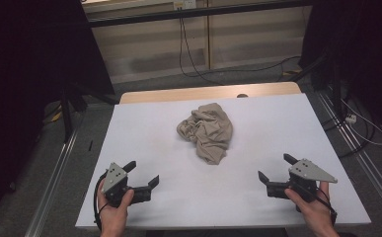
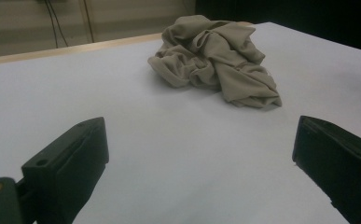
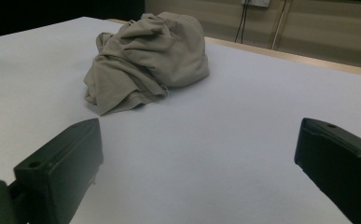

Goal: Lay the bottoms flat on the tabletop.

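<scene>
Jaws of both the left gripper (image 1: 141,174) and right gripper (image 1: 273,168) stand wide apart, holding nothing. A crumpled beige cloth (image 1: 206,131) lies mid-table, well apart from both, on a white table cover (image 1: 154,133). Beyond: wooden table edge (image 1: 178,93), grey floor (image 1: 228,78), dangling cables (image 1: 183,44).

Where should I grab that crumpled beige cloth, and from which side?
Take the cloth by the flap that trails off its near end toward the person, coming in low from the near side. That part lies flat and thin on the table, probably easy to pinch, while the far part is a rounded bunch of folds. Either open hand-held gripper could probably reach it.
</scene>
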